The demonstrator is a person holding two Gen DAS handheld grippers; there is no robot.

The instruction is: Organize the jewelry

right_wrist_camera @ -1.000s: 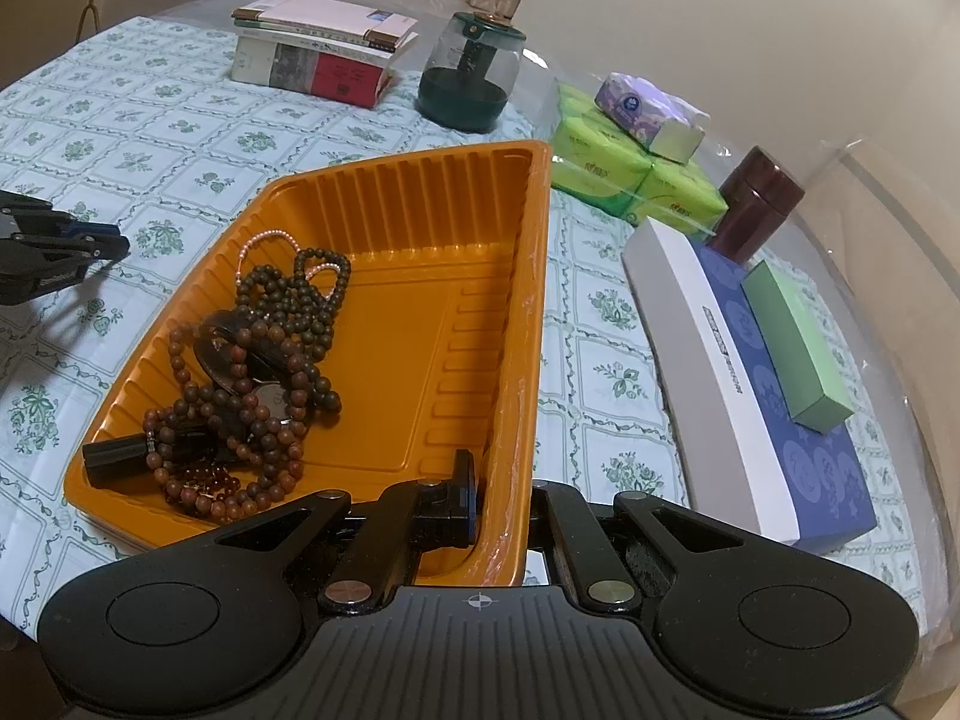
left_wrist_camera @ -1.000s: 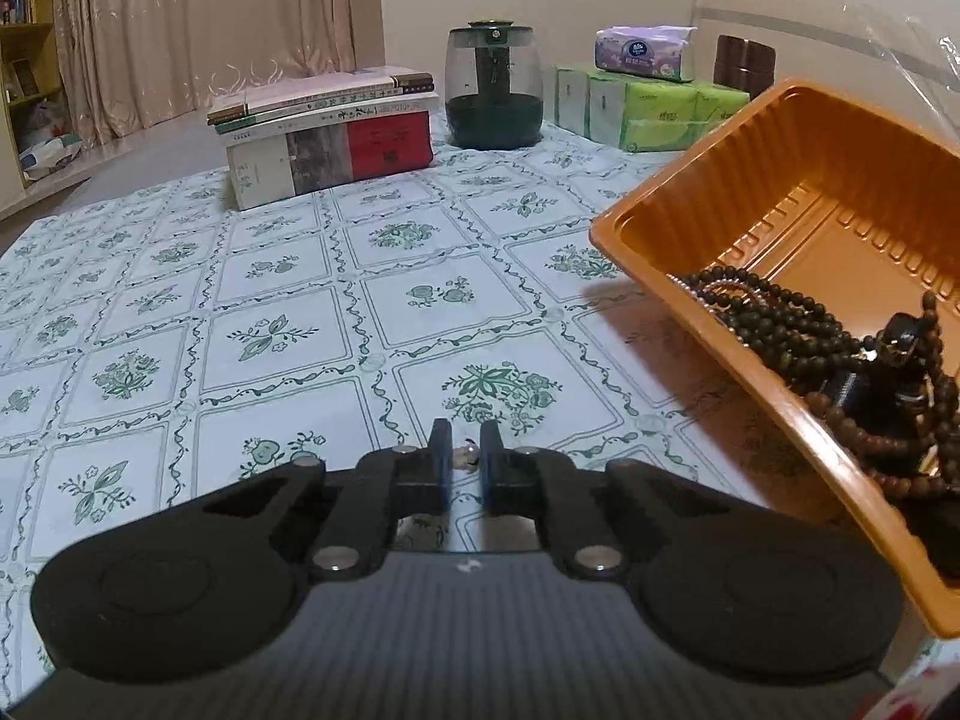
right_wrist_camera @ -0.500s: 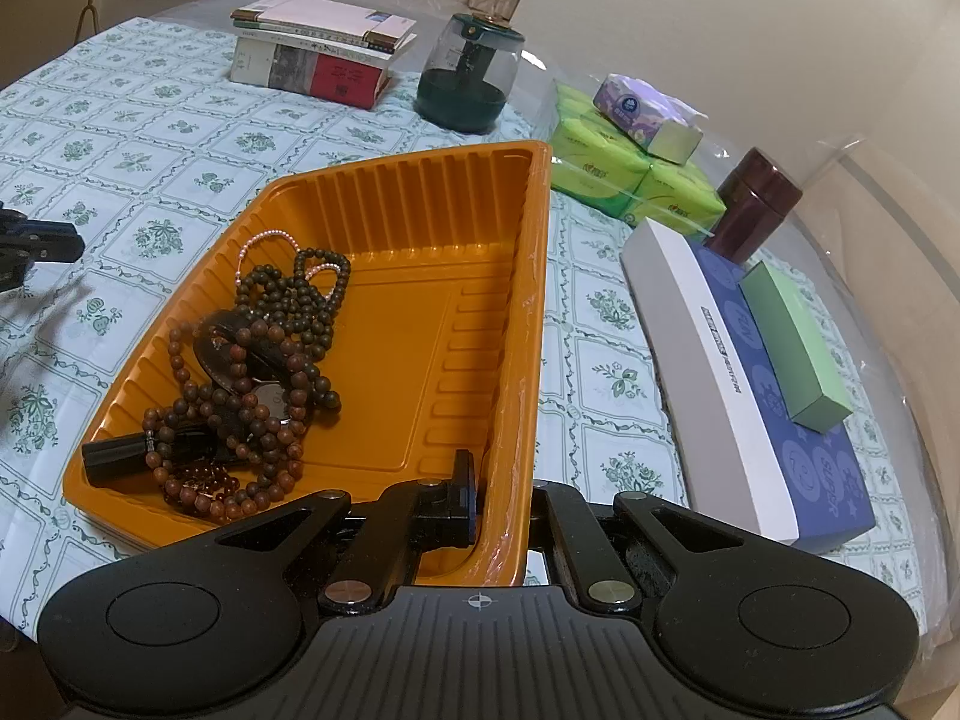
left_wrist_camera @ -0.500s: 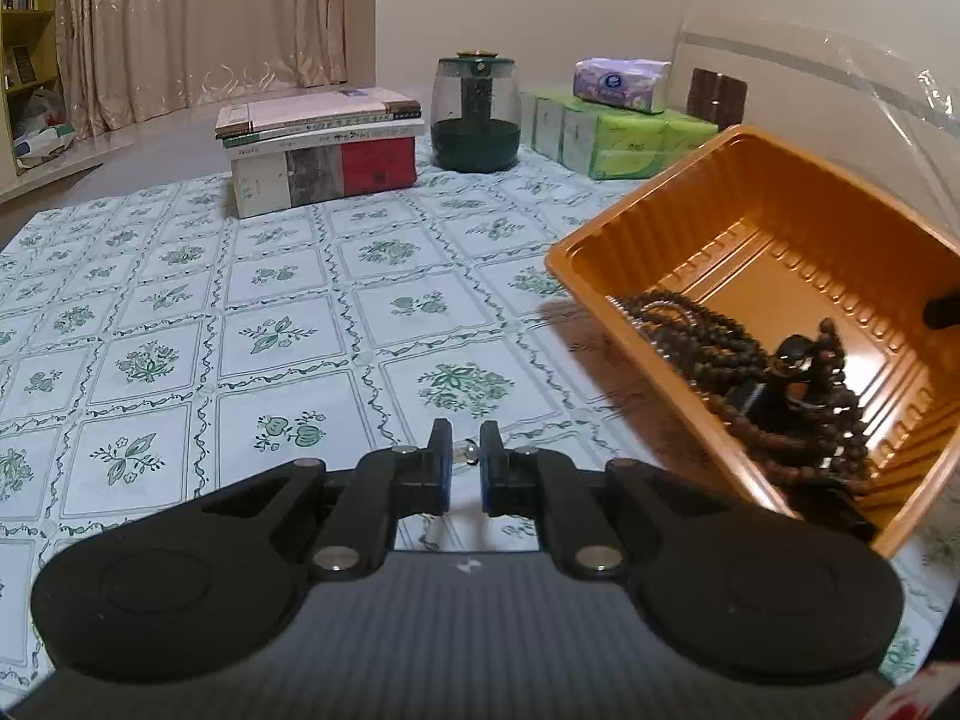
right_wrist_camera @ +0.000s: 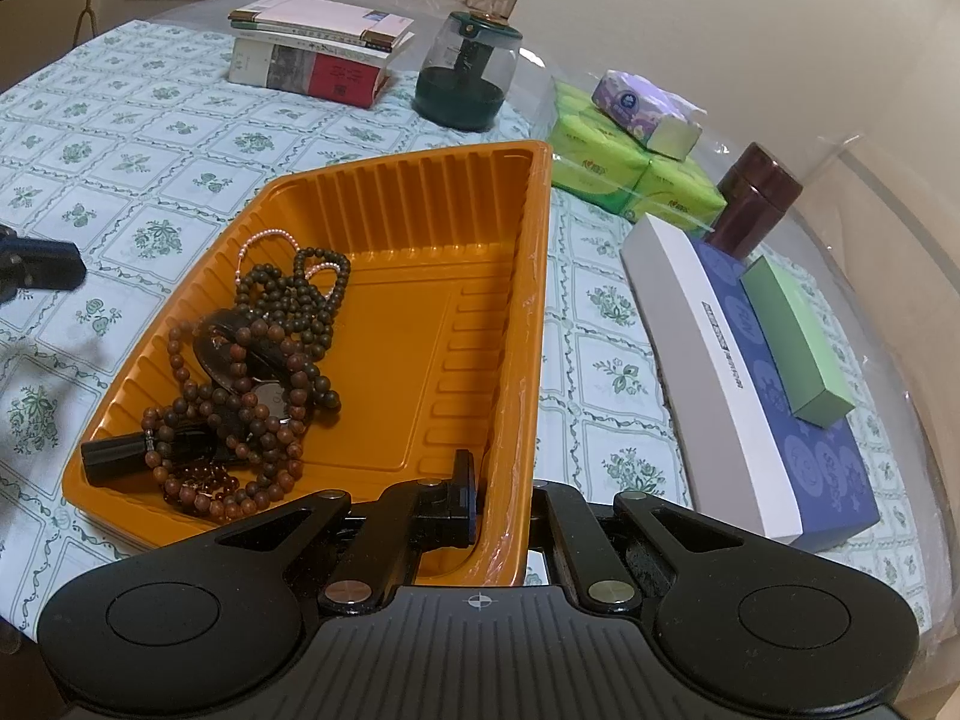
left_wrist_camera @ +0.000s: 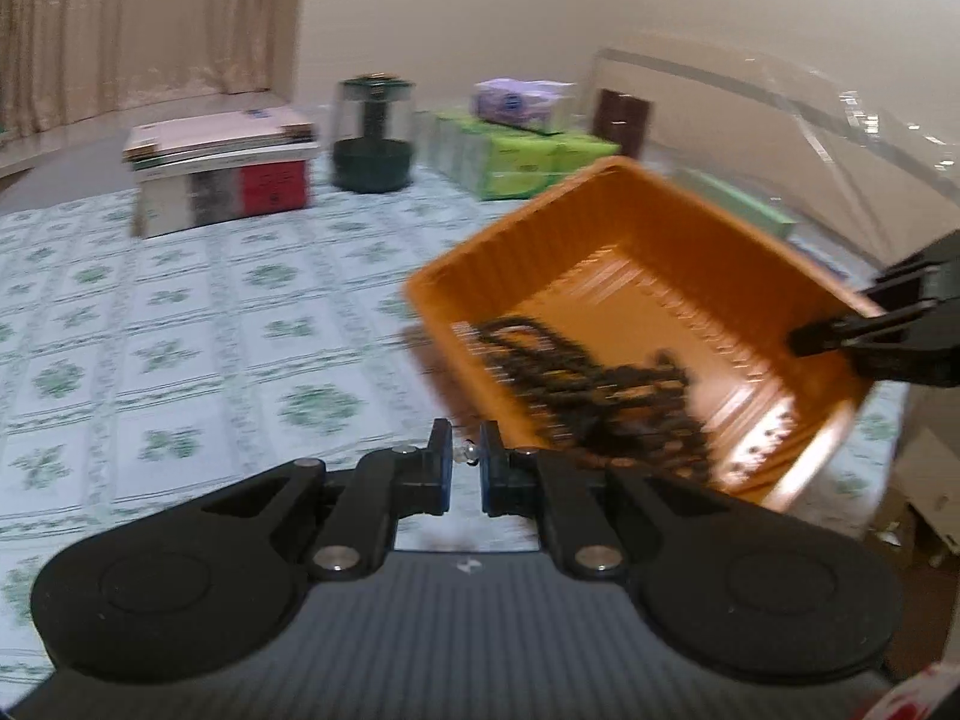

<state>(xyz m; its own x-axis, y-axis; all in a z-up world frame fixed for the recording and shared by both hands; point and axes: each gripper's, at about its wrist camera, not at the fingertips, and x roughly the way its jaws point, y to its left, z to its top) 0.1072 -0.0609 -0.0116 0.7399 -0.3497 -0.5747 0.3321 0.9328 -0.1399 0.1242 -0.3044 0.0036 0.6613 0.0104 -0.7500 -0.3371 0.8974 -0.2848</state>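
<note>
- Right gripper [right_wrist_camera: 501, 504] is clamped on the near right wall of the orange tray [right_wrist_camera: 420, 192], one finger inside the tray, the other outside the rim, jaws closed on that wall.
- Left gripper [left_wrist_camera: 465, 456] has its jaws nearly together, pinching a tiny pale, shiny piece [left_wrist_camera: 467, 451] at the fingertips (too small and blurred to name; it could be a bead or a stud).
- In the left wrist view that gripper hangs just beside the tray's near corner, above the green-patterned tablecloth [left_wrist_camera: 180, 312], and the whole view is smeared.
- Inside the tray, the jewelry sits heaped against the left wall: dark and reddish-brown bead strands [right_wrist_camera: 264, 372], a thin pink bead strand [right_wrist_camera: 264, 237] at the far end of the heap, a small black cylinder [right_wrist_camera: 114, 457] at the near end.
- The right half of the tray floor is bare.
- Beyond the tray: a stack of books [right_wrist_camera: 318, 51] and a dark green jar with a clear dome [right_wrist_camera: 465, 75].
- To the tray's right: green tissue packs [right_wrist_camera: 624, 174], a brown canister [right_wrist_camera: 756, 198], and a long blue-and-white box [right_wrist_camera: 750, 396] with a green box [right_wrist_camera: 795, 339] lying on it.
</note>
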